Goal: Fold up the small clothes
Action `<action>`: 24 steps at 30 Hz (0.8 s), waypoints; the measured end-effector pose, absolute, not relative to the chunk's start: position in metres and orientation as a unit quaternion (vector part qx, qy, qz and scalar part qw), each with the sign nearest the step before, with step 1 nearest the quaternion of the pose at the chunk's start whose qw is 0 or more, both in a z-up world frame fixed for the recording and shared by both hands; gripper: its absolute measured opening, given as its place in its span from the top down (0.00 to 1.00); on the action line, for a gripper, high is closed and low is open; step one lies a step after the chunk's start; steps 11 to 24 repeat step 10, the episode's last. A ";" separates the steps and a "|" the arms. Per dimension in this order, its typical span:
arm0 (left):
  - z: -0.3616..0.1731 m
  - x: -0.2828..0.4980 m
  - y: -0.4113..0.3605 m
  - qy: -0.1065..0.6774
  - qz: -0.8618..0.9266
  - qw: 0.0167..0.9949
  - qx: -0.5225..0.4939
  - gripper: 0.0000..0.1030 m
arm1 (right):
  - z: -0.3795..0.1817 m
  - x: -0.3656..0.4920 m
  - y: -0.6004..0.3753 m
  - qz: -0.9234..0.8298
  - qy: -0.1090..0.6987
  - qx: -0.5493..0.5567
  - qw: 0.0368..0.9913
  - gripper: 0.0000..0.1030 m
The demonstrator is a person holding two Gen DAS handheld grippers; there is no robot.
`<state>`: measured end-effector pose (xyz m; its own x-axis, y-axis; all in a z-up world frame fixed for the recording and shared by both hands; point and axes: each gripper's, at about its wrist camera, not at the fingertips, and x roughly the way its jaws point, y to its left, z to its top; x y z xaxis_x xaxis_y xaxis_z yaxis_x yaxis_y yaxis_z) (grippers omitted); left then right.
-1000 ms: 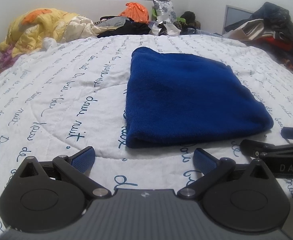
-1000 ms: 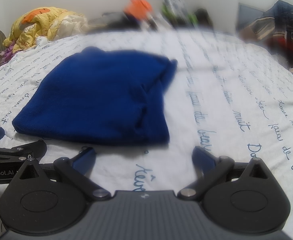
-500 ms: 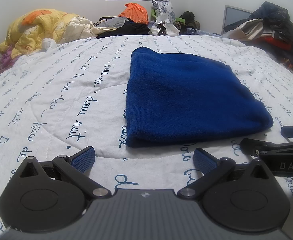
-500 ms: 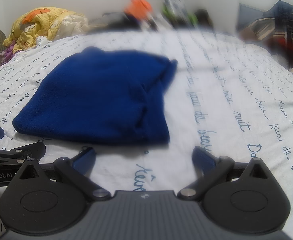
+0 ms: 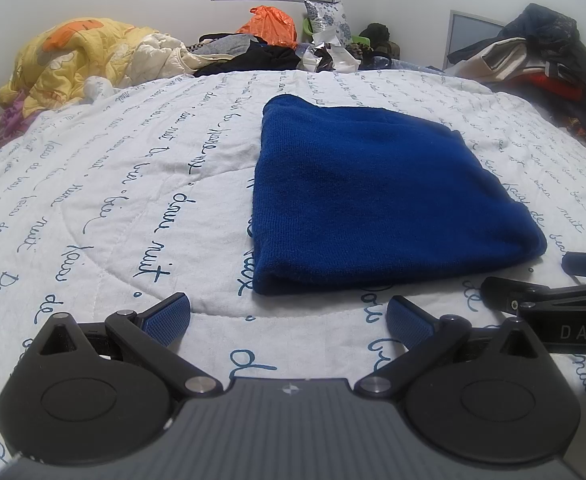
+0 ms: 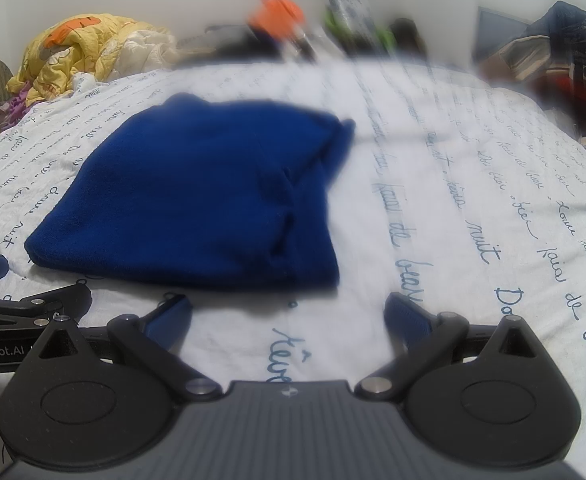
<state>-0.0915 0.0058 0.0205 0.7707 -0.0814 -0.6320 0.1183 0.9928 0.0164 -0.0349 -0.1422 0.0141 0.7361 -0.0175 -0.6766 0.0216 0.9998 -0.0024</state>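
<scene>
A folded blue garment (image 5: 377, 200) of soft, fuzzy knit lies flat on the quilted white bedspread (image 5: 93, 208), which is stitched in curved seams and printed with dark blue cursive script. The garment forms a rounded, roughly trapezoidal slab with a thick rolled fold along its near edge. It sits just ahead of the left gripper (image 5: 289, 318) and slightly to that gripper's right, apart from its fingertips. The left gripper's jaws are spread wide and hold nothing; its black hinged arms end in blue pads (image 5: 165, 316) with a fine dimpled grip texture.

From the right gripper (image 6: 289, 316), the same blue garment (image 6: 197, 200) lies ahead and to its left, and a crease or overlapped layer seems to run along the garment's right part, though this view is too blurred to be sure. The right gripper's jaws are likewise spread apart and empty, hovering over bare bedspread (image 6: 473, 208).

Far beyond both grippers, a crumpled yellow quilt (image 5: 77, 60) and an orange plastic bag (image 5: 273, 24) are heaped at the bed's far end.
</scene>
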 end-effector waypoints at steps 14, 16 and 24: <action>0.021 -0.090 0.005 0.334 -0.043 0.941 0.027 0.00 | 0.014 -0.035 -0.142 -0.010 0.363 0.003 0.932 0.00; 0.021 -0.090 0.005 0.334 -0.043 0.941 0.027 0.00 | 0.014 -0.035 -0.142 -0.010 0.363 0.003 0.932 0.00; 0.021 -0.090 0.005 0.334 -0.043 0.941 0.027 0.00 | 0.014 -0.035 -0.142 -0.010 0.363 0.003 0.932 0.00</action>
